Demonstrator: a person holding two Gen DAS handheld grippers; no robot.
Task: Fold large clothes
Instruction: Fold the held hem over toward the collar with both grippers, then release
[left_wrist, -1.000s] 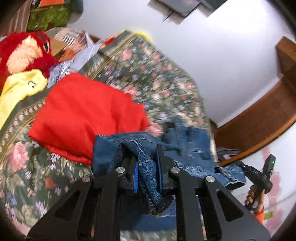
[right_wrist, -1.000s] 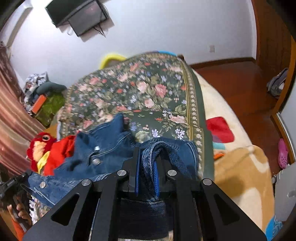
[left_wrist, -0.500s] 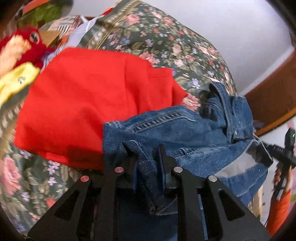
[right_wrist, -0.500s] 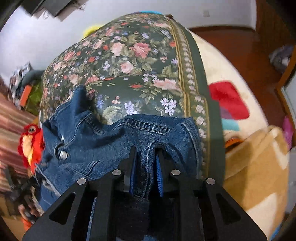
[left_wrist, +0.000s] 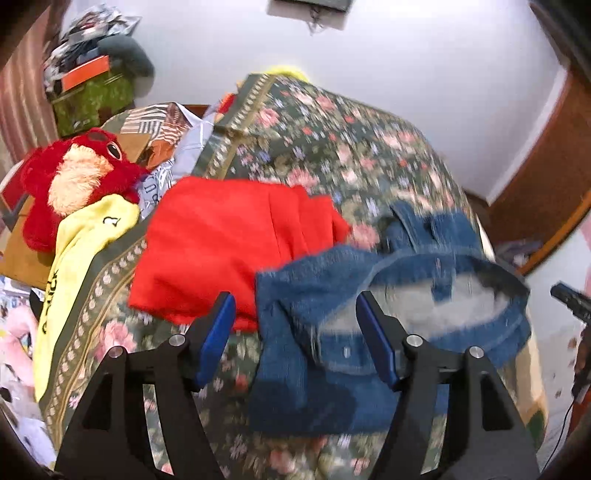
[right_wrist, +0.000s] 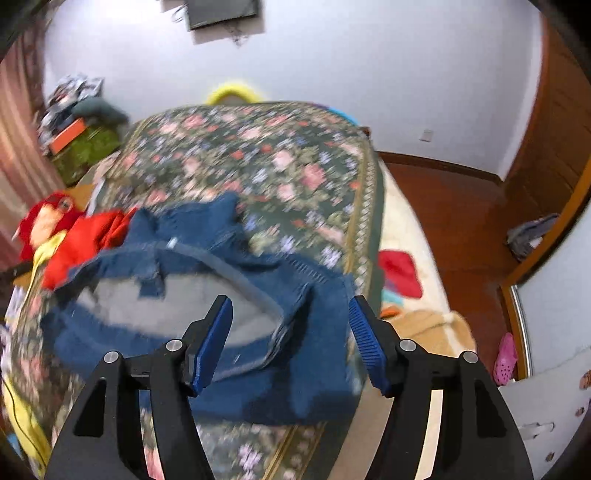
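Observation:
A blue denim jacket (left_wrist: 332, 369) lies crumpled on the floral bedspread (left_wrist: 332, 155), its grey lining showing. It also shows in the right wrist view (right_wrist: 207, 384). My left gripper (left_wrist: 297, 332) is open and empty, just above the jacket's left edge. My right gripper (right_wrist: 290, 332) is open and empty, above the jacket's right part. A folded red garment (left_wrist: 221, 251) lies left of the jacket and touches it.
A red plush toy (left_wrist: 70, 177) and a yellow cloth (left_wrist: 74, 251) lie at the bed's left edge. Boxes and clutter (left_wrist: 88, 85) stand at the back left. On the right the bed edge (right_wrist: 373, 229) drops to a cream blanket (right_wrist: 413, 325) and wooden floor (right_wrist: 454, 206).
Both grippers have opened and let go of the denim jacket, which now lies on the bed. Both have pulled back and up from it.

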